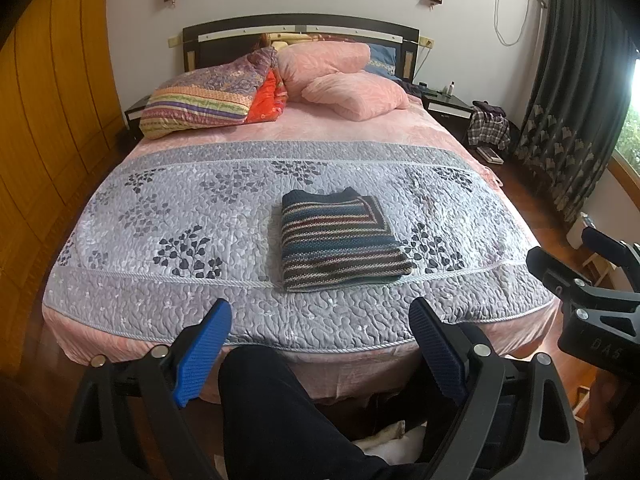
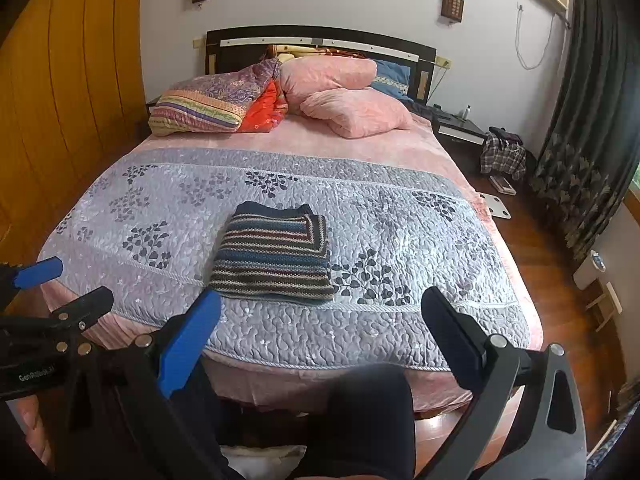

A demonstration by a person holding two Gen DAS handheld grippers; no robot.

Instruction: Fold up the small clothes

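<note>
A striped knitted sweater (image 1: 340, 240) (image 2: 276, 256) lies folded into a neat rectangle on the grey quilted bedspread (image 1: 180, 208) (image 2: 420, 232), near the foot of the bed. My left gripper (image 1: 320, 306) hovers open over the bed's foot edge, short of the sweater, with nothing between its fingers. My right gripper (image 2: 322, 296) is also open and empty, held back from the sweater at the same edge. Each gripper shows at the side of the other's view: the right gripper (image 1: 564, 246) and the left gripper (image 2: 84, 280). A person's dark-trousered legs (image 1: 272, 412) stand below.
Pink pillows (image 1: 344, 80) and a folded patterned quilt (image 1: 208, 100) lie at the headboard end. A wooden wardrobe (image 1: 48, 120) lines the left wall. On the right are a nightstand (image 1: 448, 106), a plaid garment (image 1: 490, 128), dark curtains (image 1: 572, 112) and a white scale (image 2: 496, 206) on the floor.
</note>
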